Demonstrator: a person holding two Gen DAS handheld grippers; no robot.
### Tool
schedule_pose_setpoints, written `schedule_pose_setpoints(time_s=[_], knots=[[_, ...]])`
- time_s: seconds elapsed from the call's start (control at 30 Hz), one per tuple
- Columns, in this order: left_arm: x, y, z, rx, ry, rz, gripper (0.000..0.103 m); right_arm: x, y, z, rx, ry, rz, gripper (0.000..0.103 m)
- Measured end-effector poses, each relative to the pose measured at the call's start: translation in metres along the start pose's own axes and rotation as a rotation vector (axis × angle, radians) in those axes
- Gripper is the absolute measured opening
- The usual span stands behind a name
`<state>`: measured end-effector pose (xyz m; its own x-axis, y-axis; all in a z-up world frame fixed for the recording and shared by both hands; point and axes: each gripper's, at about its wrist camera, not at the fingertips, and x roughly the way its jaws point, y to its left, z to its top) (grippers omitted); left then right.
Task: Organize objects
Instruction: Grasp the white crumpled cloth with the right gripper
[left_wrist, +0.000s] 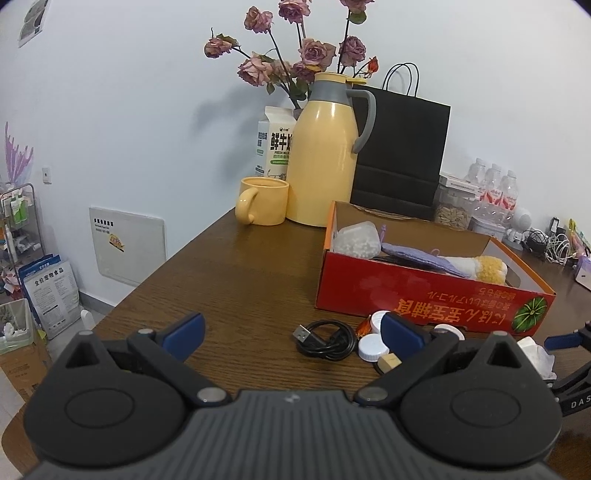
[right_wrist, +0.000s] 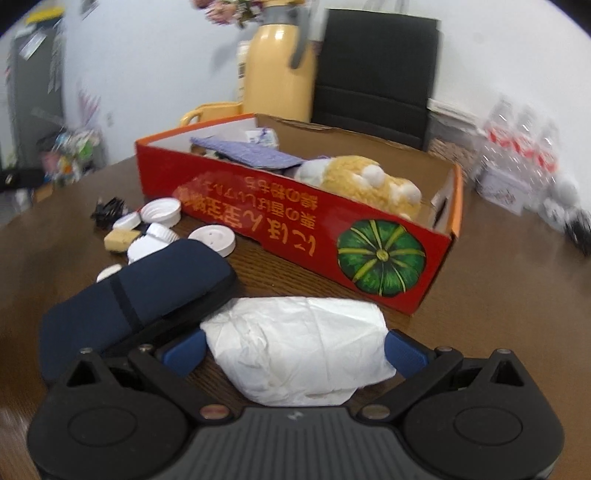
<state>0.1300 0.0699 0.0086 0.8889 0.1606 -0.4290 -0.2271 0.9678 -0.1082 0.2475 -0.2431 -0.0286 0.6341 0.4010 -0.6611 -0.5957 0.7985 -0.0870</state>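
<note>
Left wrist view: dark wood table (left_wrist: 236, 266) against a pale wall. Back row: yellow thermos jug (left_wrist: 325, 155), yellow mug (left_wrist: 264, 201) just left of it, milk carton (left_wrist: 271, 142) behind, dried roses (left_wrist: 295, 59), black paper bag (left_wrist: 402, 151). Red cardboard box (left_wrist: 424, 299) right of centre, open top, holding a white beaded pouch (left_wrist: 356, 238), purple knit piece (left_wrist: 421, 254) and yellow-white plush (left_wrist: 480, 269). Left gripper (left_wrist: 291, 332) low over the table, fingers wide apart, nothing between them. Coiled black USB cable (left_wrist: 325, 341) and white caps (left_wrist: 371, 347) on the wood just ahead, near the right finger. Right finger hides part of the cap cluster; small orange item beside the caps too small to identify. Far right clutter of water bottles (left_wrist: 495, 188) and cords distorted at the lens edge. Table's left edge close; bare wood ahead-left up to the mug.

Right wrist view: motion blur, background unreadable. Right gripper (right_wrist: 295, 349) with both fingers (right_wrist: 184, 349) pressed against the sides of a crumpled white paper wad (right_wrist: 299, 350), appearing clamped on it, just short of the box's near wall (right_wrist: 295, 229). Navy glasses case (right_wrist: 136, 295) touching the wad's left side, half behind the left finger. Caps (right_wrist: 212, 240) and a tan block (right_wrist: 118, 240) beyond it. Clear wood to the right of the box corner.
</note>
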Motion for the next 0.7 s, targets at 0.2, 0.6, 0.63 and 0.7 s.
schedule_pose_setpoints(time_s=[0.2, 0.6, 0.63, 0.7], knots=[[0.004, 0.0, 0.0, -0.001, 0.01, 0.004, 0.103, 0.009, -0.011, 0.01, -0.067, 0.02, 0.089, 0.103], [0.012, 0.001, -0.003, -0.006, 0.03, 0.002, 0.103, 0.011, -0.02, -0.001, 0.044, -0.028, 0.109, 0.102], [0.012, 0.001, -0.004, -0.006, 0.032, 0.002, 0.103, 0.01, -0.02, -0.001, 0.047, -0.03, 0.106, 0.1], [0.013, 0.003, -0.004, -0.008, 0.032, 0.003, 0.103, 0.006, -0.018, -0.003, 0.052, -0.038, 0.097, 0.095]])
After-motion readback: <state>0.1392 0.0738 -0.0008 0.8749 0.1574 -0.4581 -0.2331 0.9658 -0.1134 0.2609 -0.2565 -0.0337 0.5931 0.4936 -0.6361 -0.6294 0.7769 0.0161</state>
